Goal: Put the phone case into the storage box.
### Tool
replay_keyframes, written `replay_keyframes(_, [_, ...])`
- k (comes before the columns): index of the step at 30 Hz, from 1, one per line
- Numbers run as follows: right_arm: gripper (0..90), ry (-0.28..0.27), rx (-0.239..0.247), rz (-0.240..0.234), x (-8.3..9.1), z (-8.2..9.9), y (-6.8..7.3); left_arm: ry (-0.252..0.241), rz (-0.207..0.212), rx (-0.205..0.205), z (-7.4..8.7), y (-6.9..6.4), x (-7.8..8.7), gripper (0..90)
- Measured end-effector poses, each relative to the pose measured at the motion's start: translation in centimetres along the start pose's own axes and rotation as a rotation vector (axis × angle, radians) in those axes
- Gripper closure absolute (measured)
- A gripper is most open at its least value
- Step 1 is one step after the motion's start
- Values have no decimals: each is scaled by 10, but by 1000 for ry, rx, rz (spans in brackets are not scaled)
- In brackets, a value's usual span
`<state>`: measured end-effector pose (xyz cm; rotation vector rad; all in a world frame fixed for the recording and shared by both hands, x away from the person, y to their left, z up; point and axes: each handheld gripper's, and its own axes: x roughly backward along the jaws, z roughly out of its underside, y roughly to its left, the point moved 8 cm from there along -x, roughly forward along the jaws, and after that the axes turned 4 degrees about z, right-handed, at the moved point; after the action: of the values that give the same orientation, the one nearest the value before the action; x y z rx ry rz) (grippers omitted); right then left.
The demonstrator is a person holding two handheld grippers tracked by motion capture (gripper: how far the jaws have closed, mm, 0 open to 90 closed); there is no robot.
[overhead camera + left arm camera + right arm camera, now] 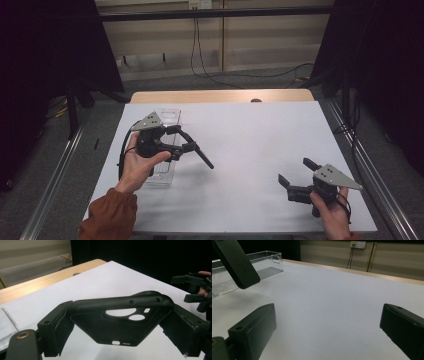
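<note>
Left hand (pixel 137 167) comes in from bottom left of high view, orange sleeve (pixel 107 212) at the wrist, palm wrapped round the left gripper (pixel 187 142), which is raised off the table (pixel 250 140) and angled toward table centre. Grey plate on top faces up and back. Left gripper is clamped on a black phone case (pixel 120 320): in left gripper view the case spans jaw to jaw, inner side toward the camera, camera cutouts at its upper right, port slot at its lower edge, one jaw pressing each long edge. In high view the case sticks out past the jaws as a dark bar slanting down to the right, held in the air above the white table surface.

Clear plastic tray (pixel 167 117) sits on the table just behind and under the left hand, partly hidden by it.

Right hand (pixel 332 207) at bottom right, low near the table's near edge, holding the right gripper (pixel 295 172) pointed left and slightly away. Its jaws are spread wide with nothing between them; right gripper view shows bare table in the gap, case end at upper left, tray behind it. The two grippers are well apart.
</note>
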<state>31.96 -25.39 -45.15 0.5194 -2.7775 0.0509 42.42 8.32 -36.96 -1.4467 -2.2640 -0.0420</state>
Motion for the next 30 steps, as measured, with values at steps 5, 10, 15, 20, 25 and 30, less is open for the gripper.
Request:
replay_keyframes(5, [0, -9, -1, 21, 1, 4, -5, 2, -26, 15, -6, 5, 3, 145])
replay_keyframes(10, [0, -15, 1, 30, 3, 6, -9, -6, -43, 29, -12, 9, 6, 146])
replay_keyframes(15, [0, -21, 0, 24, 4, 5, -9, -7, -55, 37, -18, 14, 11, 146])
replay_keyframes(20, [0, -26, 4, 25, 4, 5, -9, -3, -76, 41, -25, 20, 16, 145])
replay_keyframes(25, [0, -21, 8, 23, 4, 5, -9, -13, -89, 35, -34, 23, 22, 146])
replay_keyframes(30, [0, -16, 14, 12, 4, 6, -8, -22, -114, 29, -45, 26, 30, 146])
